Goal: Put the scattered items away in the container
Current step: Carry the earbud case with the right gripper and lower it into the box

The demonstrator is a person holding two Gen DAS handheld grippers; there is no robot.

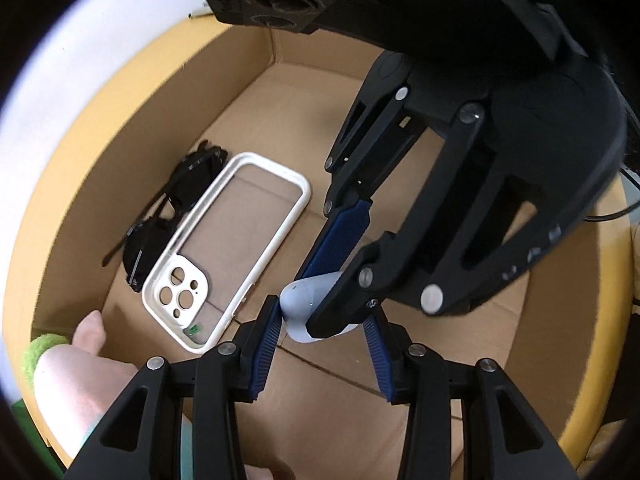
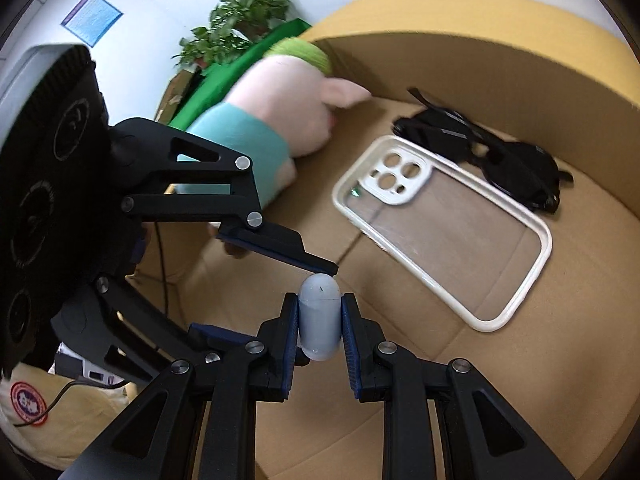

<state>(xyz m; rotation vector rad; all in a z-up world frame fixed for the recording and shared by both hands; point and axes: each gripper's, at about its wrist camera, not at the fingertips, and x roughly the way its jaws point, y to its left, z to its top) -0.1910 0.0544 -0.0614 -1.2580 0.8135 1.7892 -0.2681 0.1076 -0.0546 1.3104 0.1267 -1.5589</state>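
My right tool (image 2: 320, 320) grips a pale blue earbud case (image 2: 319, 316) between its two pads, above the floor of the cardboard box (image 2: 500, 20). My left tool (image 1: 320, 340) is wide open around the same case (image 1: 304, 300), and one of its fingers (image 2: 280, 246) touches the case top. In the right wrist view a white phone case (image 2: 532, 236) lies at 2 o'clock, black sunglasses (image 2: 516, 164) touching it behind, and a plush pig (image 2: 280, 108) at 11 o'clock.
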